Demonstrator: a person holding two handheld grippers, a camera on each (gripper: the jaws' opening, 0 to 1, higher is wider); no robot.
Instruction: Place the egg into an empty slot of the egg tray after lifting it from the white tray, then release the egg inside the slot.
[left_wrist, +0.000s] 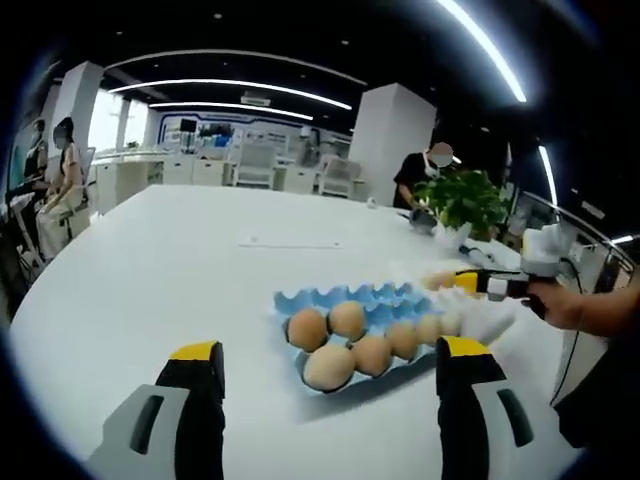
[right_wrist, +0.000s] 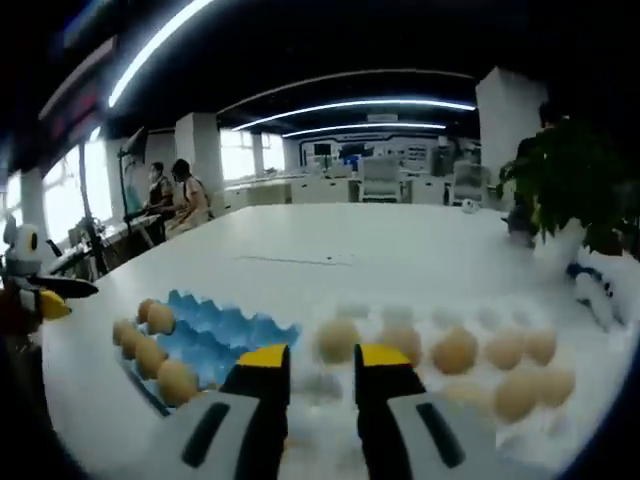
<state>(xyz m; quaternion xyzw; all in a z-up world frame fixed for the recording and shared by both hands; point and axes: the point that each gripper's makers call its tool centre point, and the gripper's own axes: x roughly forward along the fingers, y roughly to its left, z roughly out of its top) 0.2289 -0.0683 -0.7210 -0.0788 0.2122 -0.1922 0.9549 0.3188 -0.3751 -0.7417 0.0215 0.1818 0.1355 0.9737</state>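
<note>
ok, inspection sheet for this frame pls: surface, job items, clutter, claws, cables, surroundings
Surface: white table, mostly bare.
Job's things: blue egg tray partly filled with eggs, empty slots left; white tray beside it carrying eggs.
Clutter: potted plant at the table's far side.
Claws: left claw open, short of the blue egg tray; right claw over the white tray, jaws close together, nothing seen between them.
Cables: nothing seen.
Surroundings: open office, ceiling light strips, people seated at far desks.
</note>
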